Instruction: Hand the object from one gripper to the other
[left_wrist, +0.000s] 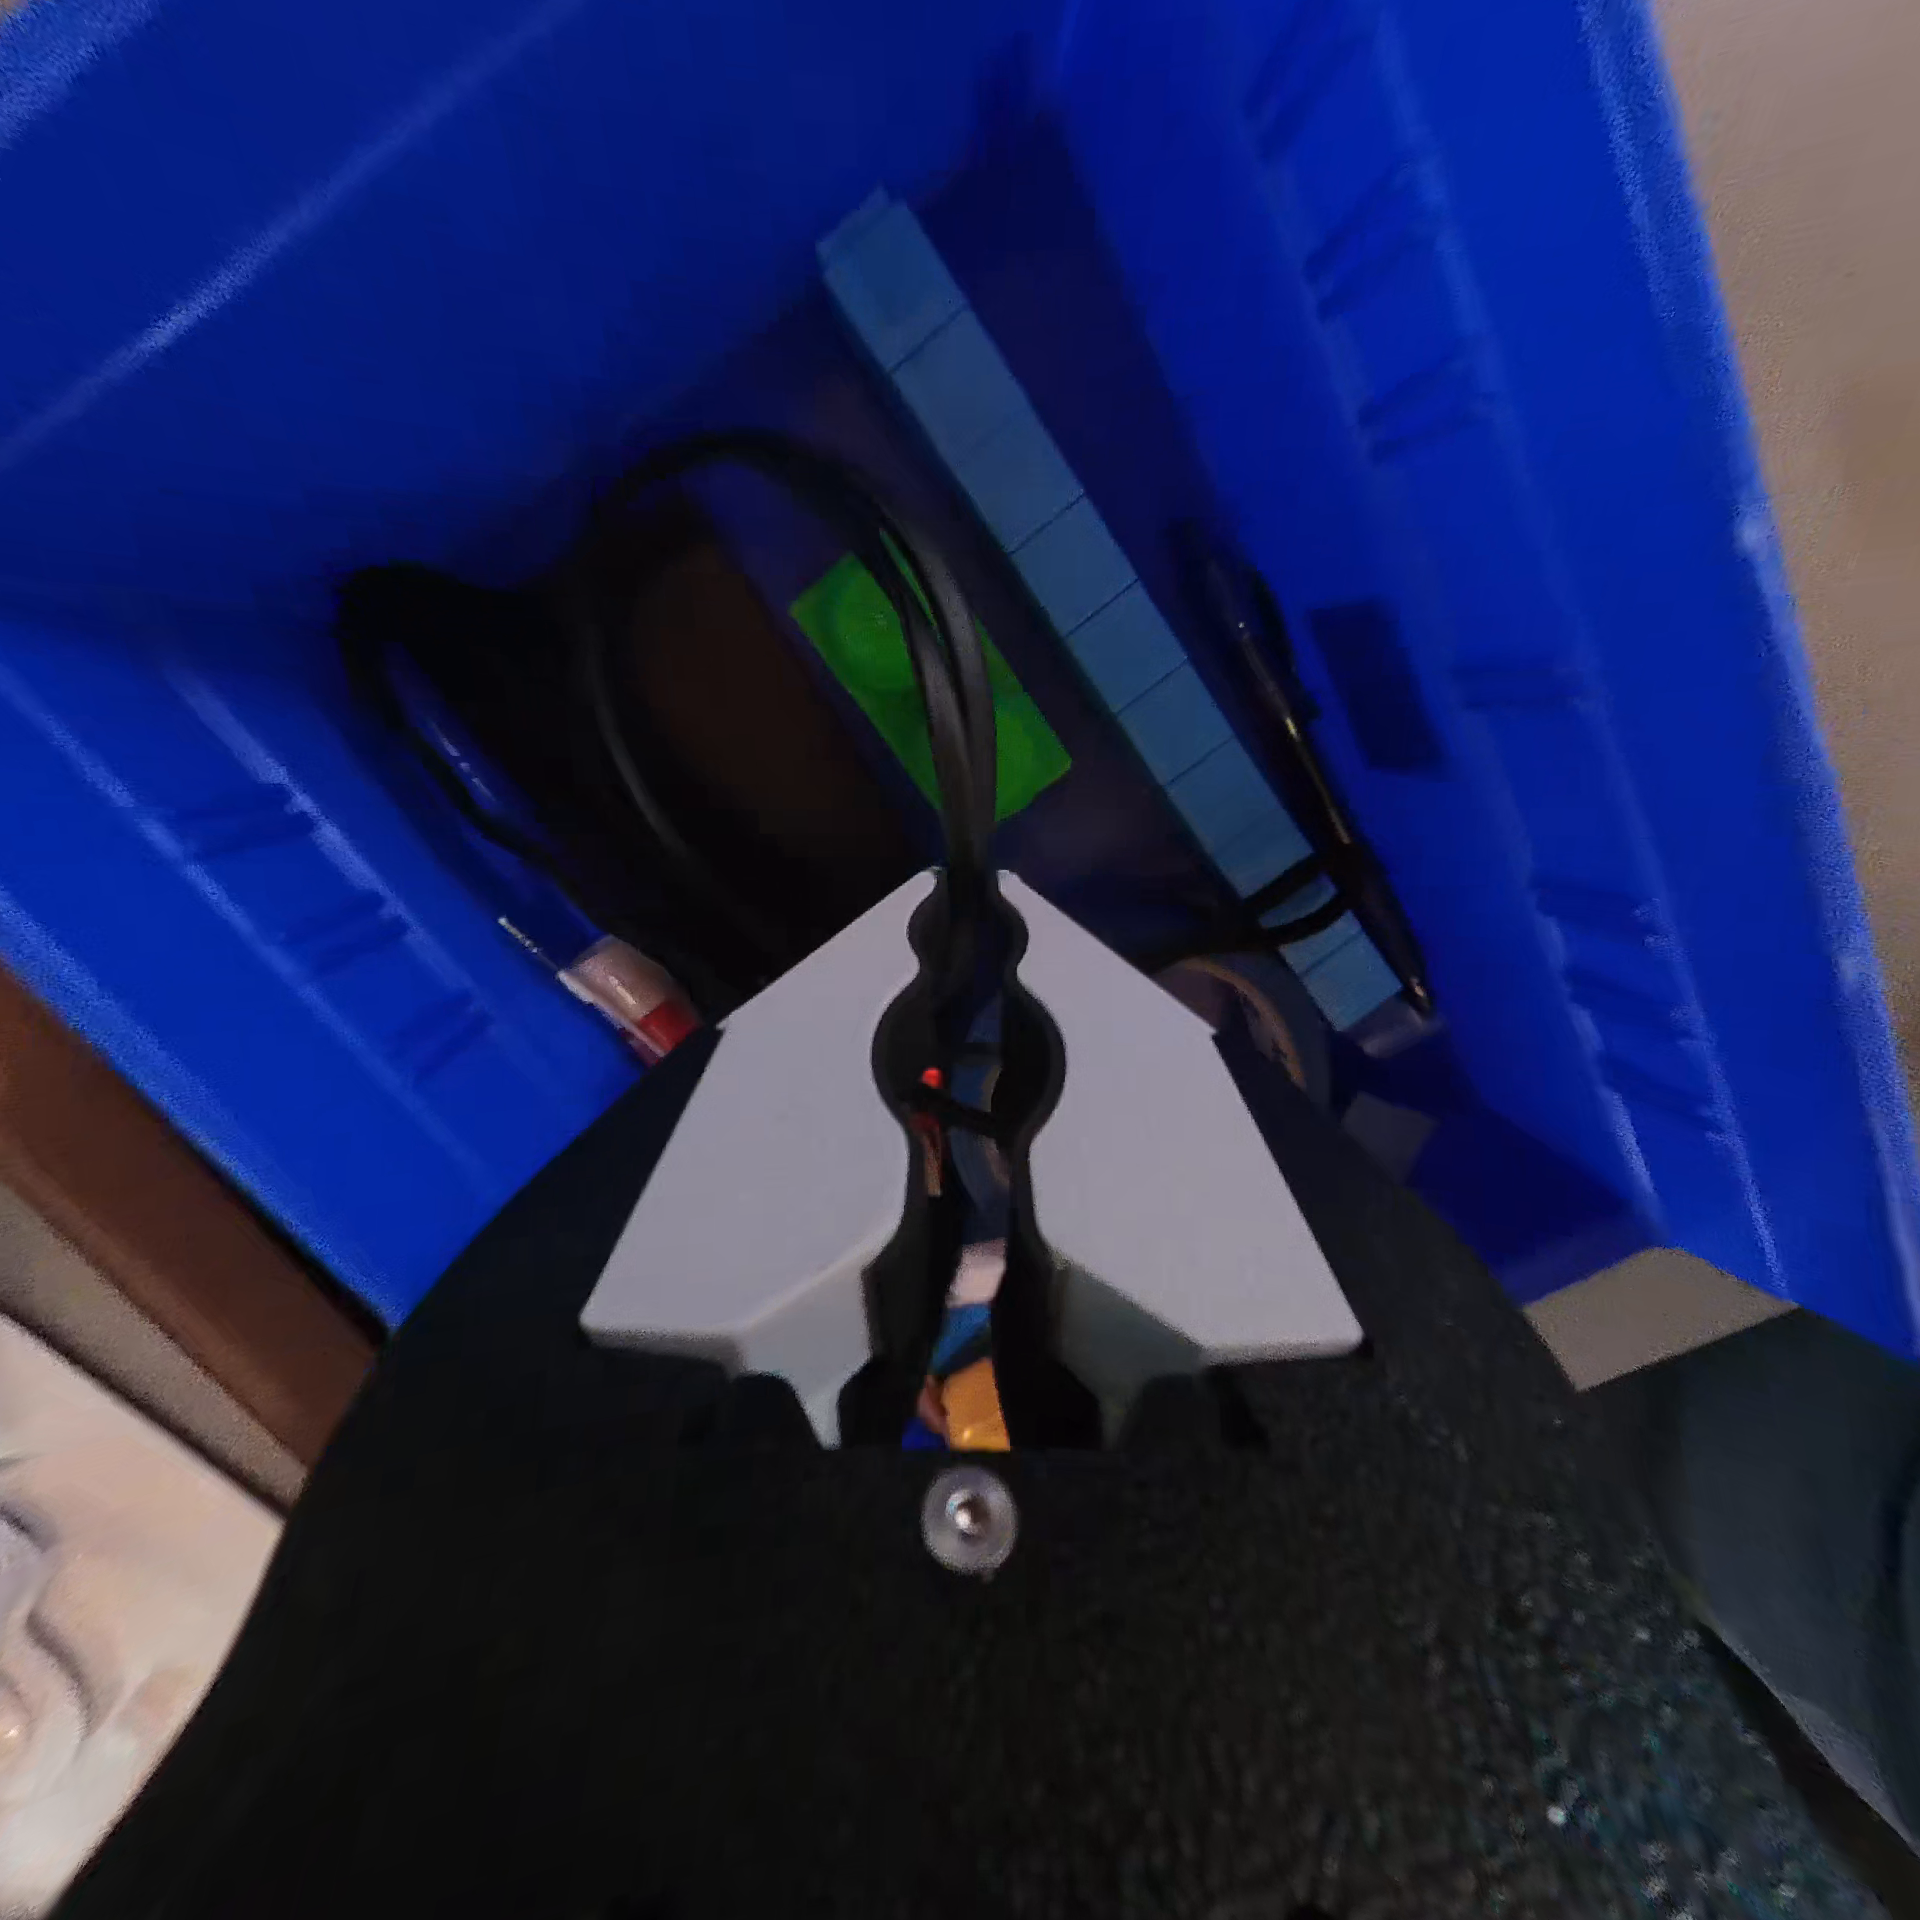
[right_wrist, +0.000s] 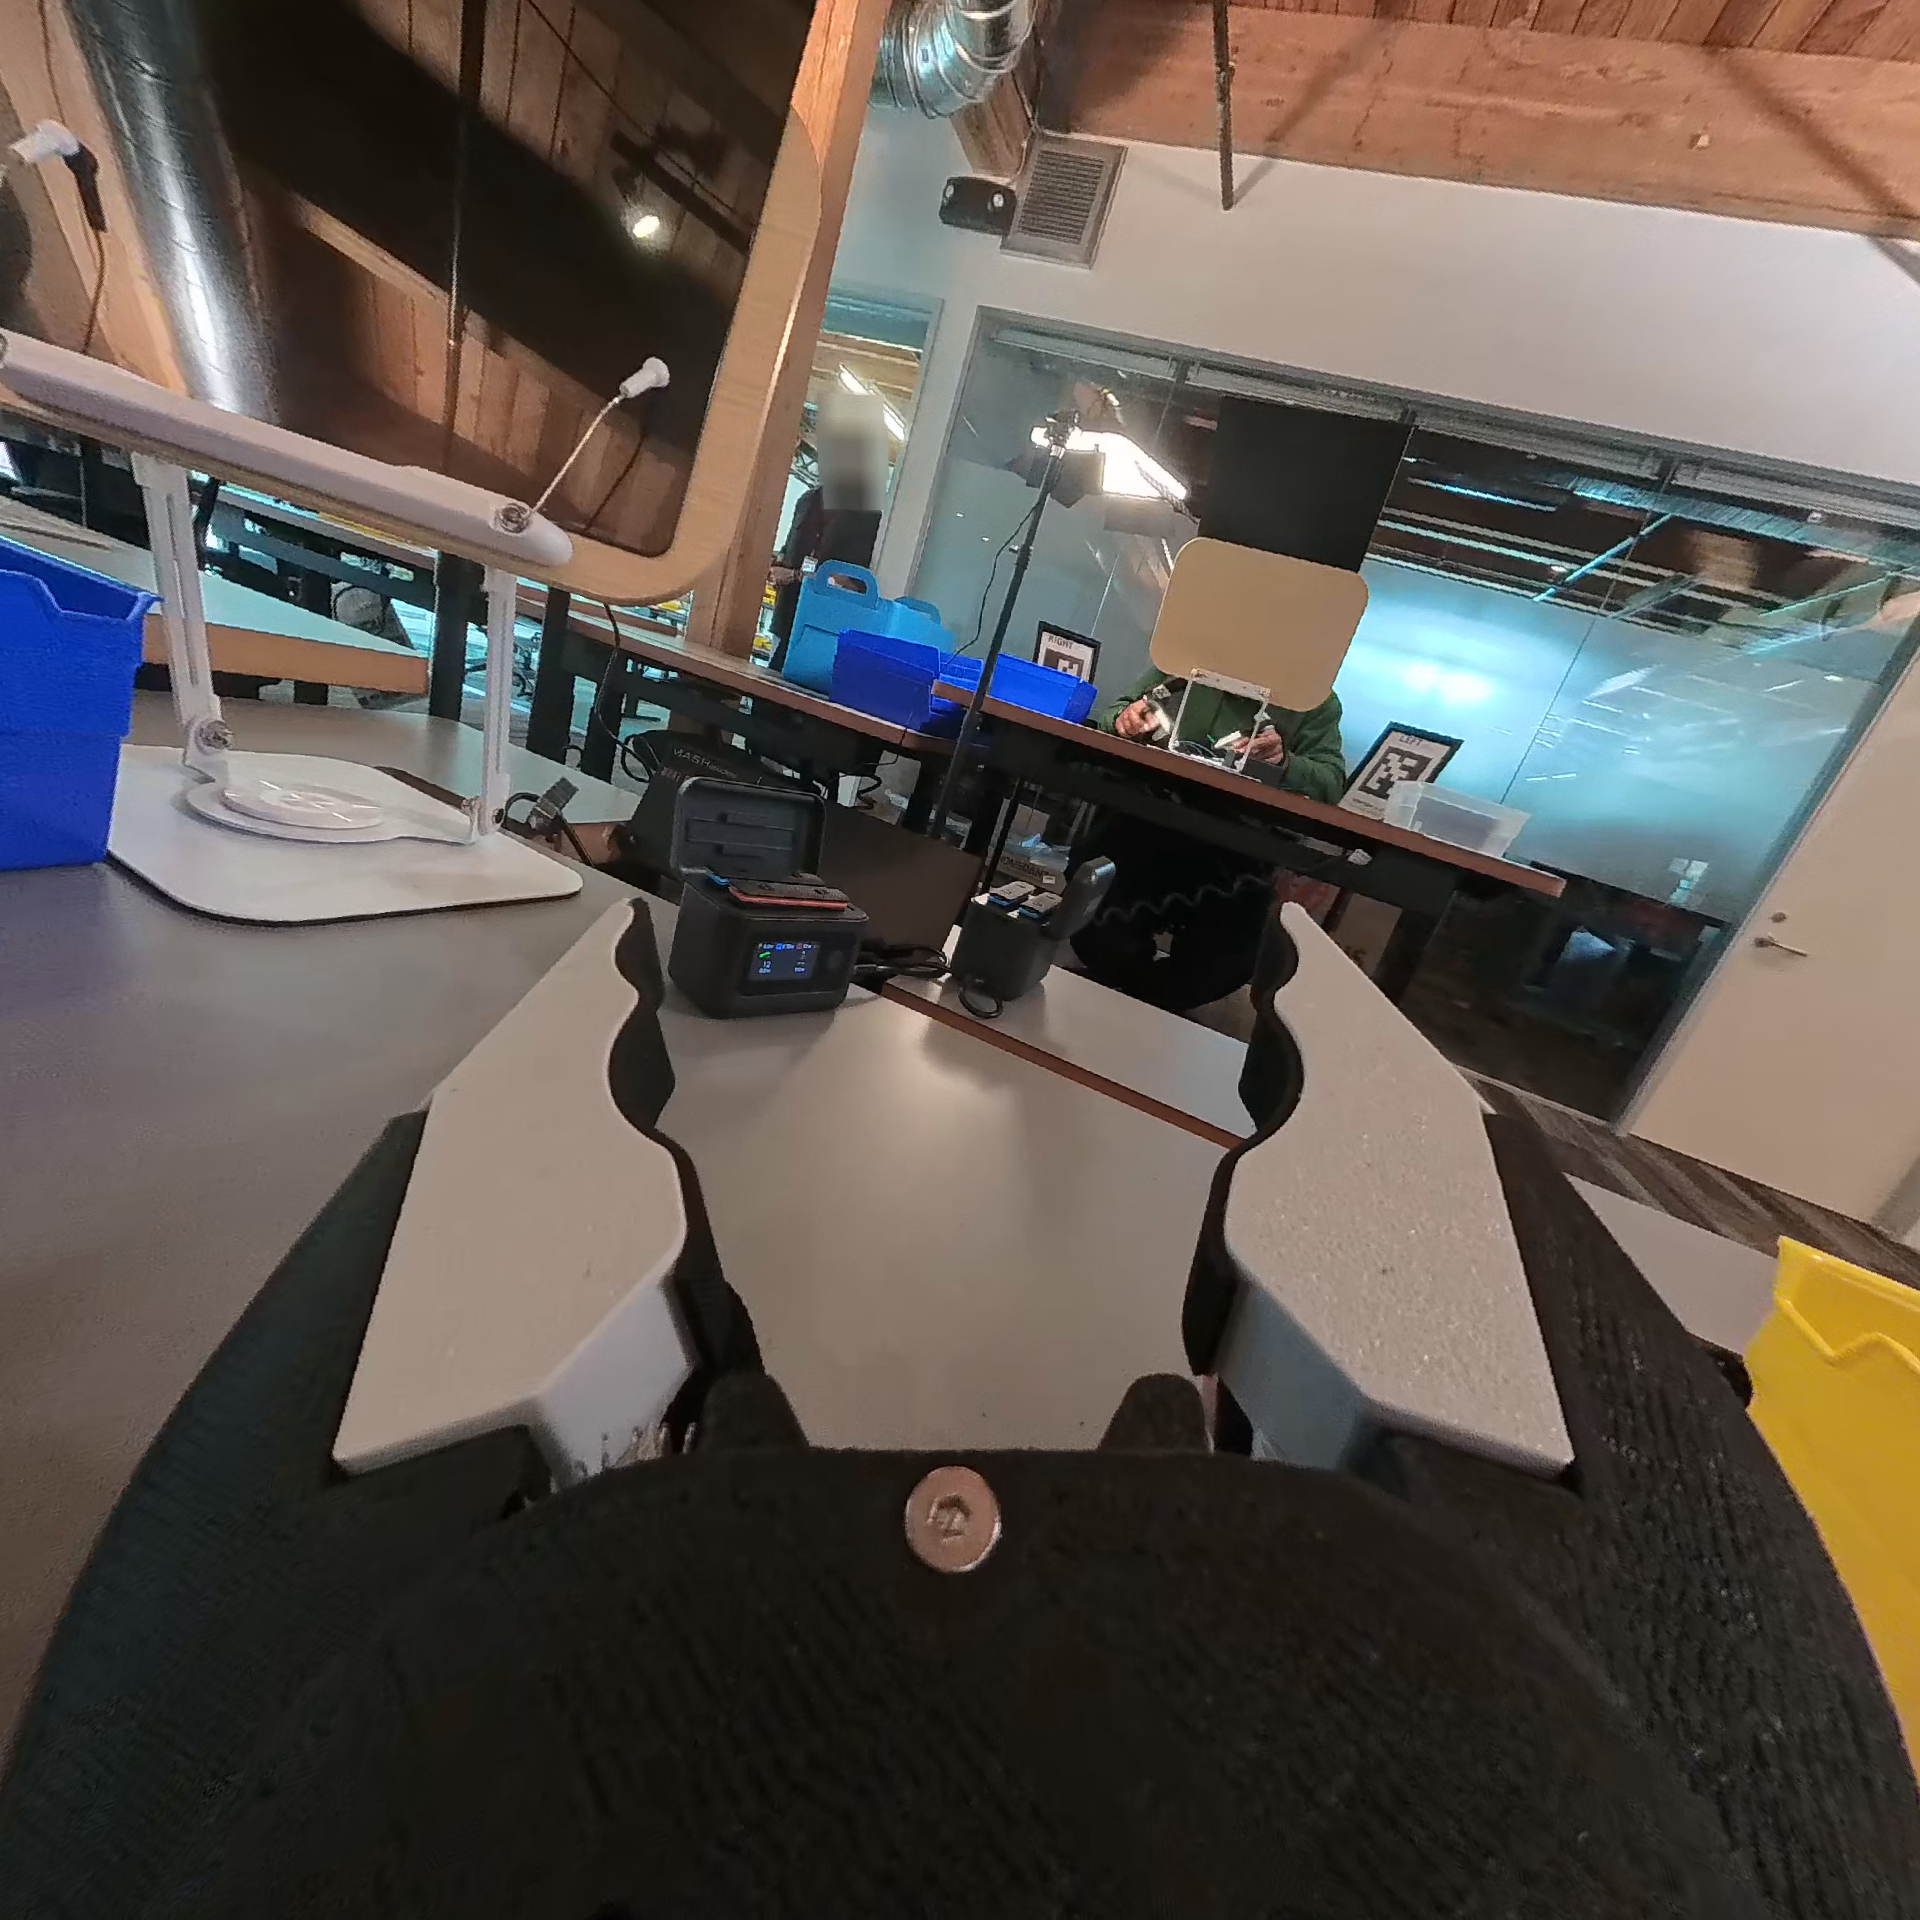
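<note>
Black looped rubber cable (left_wrist: 940, 665) pinched in left gripper (left_wrist: 964, 894), above blue plastic bin (left_wrist: 1351, 312); right gripper (right_wrist: 951, 935) spread wide, empty. Risk: thin cable slips w/ loose pinch.

Left view peers into blue bin (left_wrist: 416, 312); right overlooks table (right_wrist: 208, 1039).

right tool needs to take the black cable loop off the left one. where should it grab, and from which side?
Grip the free arc of the black cable loop, beyond the left tool, which pinches its doubled strands. Come from the front, fingers straddling the strand. The right tool is open and empty.

Two claws, one black cable (left_wrist: 940, 665), one yellow bin (right_wrist: 1844, 1455), two chargers (right_wrist: 764, 951).
</note>
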